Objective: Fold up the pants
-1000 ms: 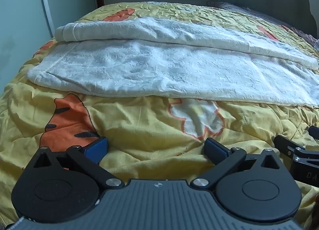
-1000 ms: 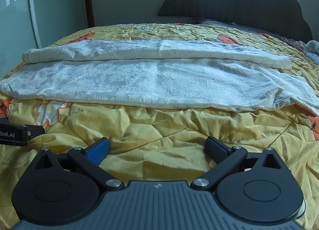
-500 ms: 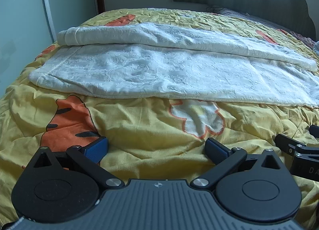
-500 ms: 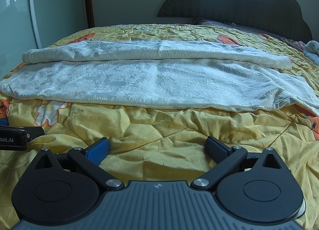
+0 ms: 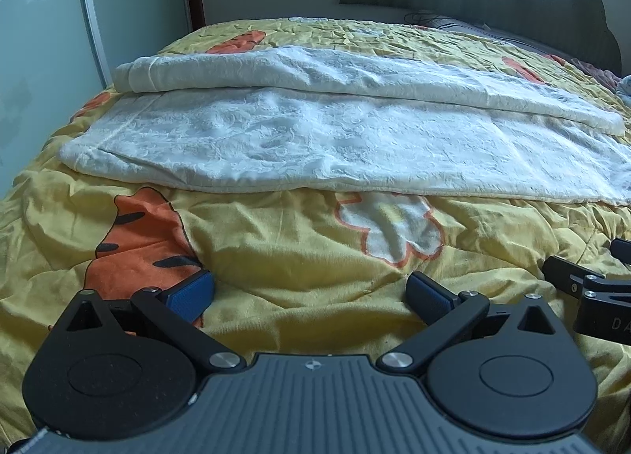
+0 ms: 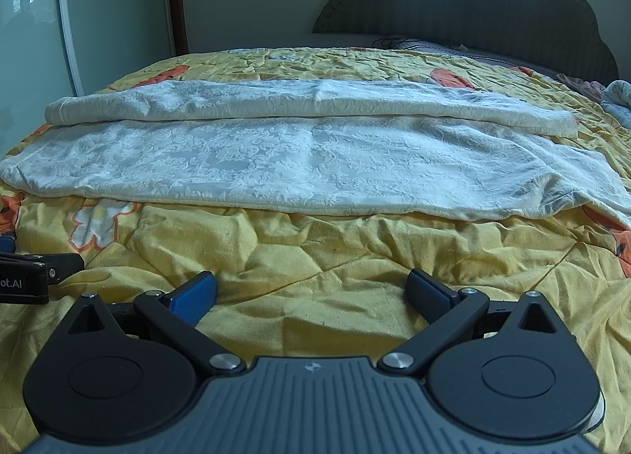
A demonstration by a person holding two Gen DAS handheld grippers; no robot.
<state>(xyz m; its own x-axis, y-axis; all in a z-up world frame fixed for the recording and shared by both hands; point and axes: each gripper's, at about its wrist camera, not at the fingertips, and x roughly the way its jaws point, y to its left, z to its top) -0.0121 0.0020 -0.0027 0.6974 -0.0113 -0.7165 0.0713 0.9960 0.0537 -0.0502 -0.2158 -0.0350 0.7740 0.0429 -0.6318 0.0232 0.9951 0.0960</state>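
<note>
Beyond both sets of jaws, well ahead of the blue pads, the white pants (image 5: 355, 131) lie stretched crosswise on the bed's yellow quilt (image 5: 299, 257), one long side folded over into a thicker band along the far edge. Between the pants and the jaws is only crumpled quilt, with an orange tiger print (image 5: 138, 241) just ahead of the left gripper's (image 5: 311, 294) left pad and a white flower print (image 5: 394, 229) ahead of its right pad. Left gripper: jaws spread wide, holding nothing, low over the quilt. Right gripper (image 6: 311, 292): jaws equally wide apart and empty, also low over the quilt. Each gripper shows at the edge of the other's view, side by side. A dark scalloped headboard (image 6: 473, 16) stands far beyond the pants.
</note>
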